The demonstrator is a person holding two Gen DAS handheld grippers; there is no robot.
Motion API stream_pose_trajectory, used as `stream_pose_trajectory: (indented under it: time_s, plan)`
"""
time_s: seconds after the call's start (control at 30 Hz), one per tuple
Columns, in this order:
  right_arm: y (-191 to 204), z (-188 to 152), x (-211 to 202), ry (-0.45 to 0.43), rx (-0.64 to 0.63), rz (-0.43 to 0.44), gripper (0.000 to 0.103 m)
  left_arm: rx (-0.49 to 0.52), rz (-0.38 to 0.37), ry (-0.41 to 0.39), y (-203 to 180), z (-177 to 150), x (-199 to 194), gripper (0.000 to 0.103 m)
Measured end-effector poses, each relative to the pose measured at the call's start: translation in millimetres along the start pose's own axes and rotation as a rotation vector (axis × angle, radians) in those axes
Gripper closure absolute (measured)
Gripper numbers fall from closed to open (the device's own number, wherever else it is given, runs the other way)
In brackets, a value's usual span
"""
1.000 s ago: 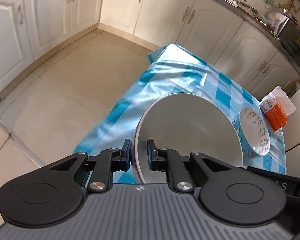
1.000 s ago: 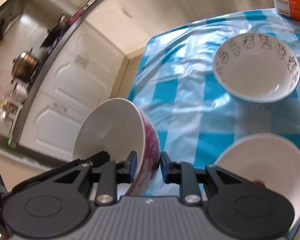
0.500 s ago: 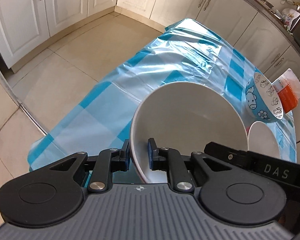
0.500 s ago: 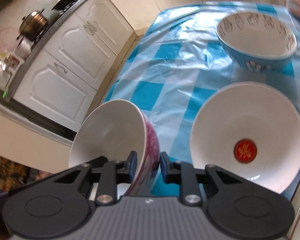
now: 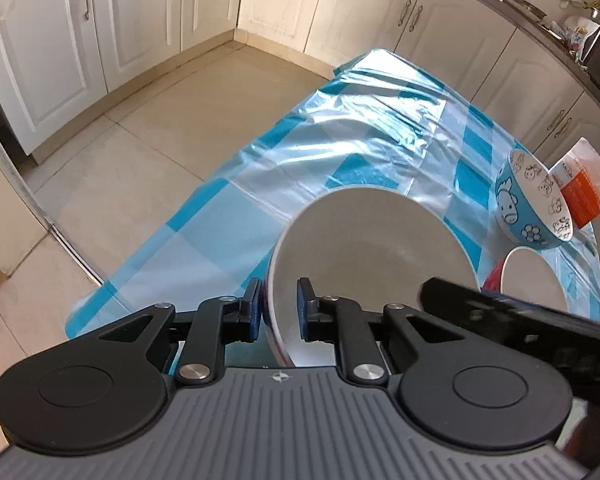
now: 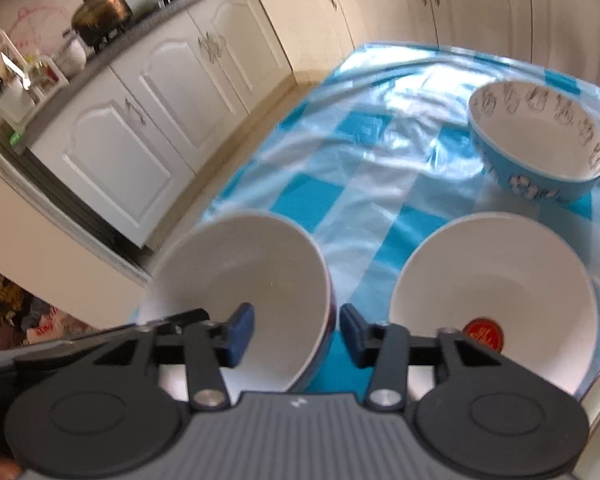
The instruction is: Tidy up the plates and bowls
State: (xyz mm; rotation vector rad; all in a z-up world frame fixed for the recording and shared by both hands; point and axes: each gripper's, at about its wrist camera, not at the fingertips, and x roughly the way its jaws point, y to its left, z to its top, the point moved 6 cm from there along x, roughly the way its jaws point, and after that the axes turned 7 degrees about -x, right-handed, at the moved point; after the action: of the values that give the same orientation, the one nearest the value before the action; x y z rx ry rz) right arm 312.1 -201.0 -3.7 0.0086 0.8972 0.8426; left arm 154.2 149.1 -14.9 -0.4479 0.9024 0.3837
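Observation:
My left gripper (image 5: 277, 311) is shut on the near rim of a large white bowl with a red outside (image 5: 376, 248), held over the near end of the blue checked table (image 5: 340, 128). My right gripper (image 6: 295, 334) is open, its fingers either side of that bowl's rim (image 6: 236, 280) without gripping it. A white bowl with a red label inside (image 6: 492, 292) sits to the right on the table. A blue cartoon bowl (image 6: 540, 140) stands farther back; it also shows in the left wrist view (image 5: 532, 204).
An orange and white packet (image 5: 580, 192) lies at the table's far right edge. White kitchen cabinets (image 5: 80, 40) line the walls, with tiled floor (image 5: 120, 152) left of the table. A pot (image 6: 102, 14) stands on the counter.
My right gripper has opened and let go of the red-sided bowl's rim. The left gripper still holds its bowl and has moved a little nearer the table.

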Motion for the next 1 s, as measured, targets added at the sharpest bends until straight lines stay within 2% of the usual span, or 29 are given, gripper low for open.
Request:
stream_pose_trajectory:
  time_s: [0.07,0.17,0.2,0.33,0.43,0.8,1.0]
  plan:
    - [2,6,-12,-0.023,0.002,0.010,0.042,-0.009,-0.001,-0.002,2,2,-5,0.081]
    - [4,14,-32,-0.061,-0.007,0.012,0.037,-0.002,0.011,-0.022,2,6,-14,0.066]
    - [4,15,-40,-0.073,-0.009,0.012,0.036,0.006,0.016,-0.030,2,7,-19,0.058]
    - [-2,14,-71,-0.109,-0.009,-0.002,0.029,0.026,0.036,-0.037,-4,11,-33,0.049]
    - [-12,7,-92,-0.125,-0.008,-0.027,0.027,0.054,0.044,-0.052,-11,14,-48,0.042]
    - [-59,-30,-148,-0.142,0.077,-0.121,0.025,0.207,0.102,-0.087,-58,9,-81,0.008]
    - [-87,-47,-173,-0.166,0.143,-0.176,0.025,0.293,0.106,-0.107,-89,0,-98,0.004]
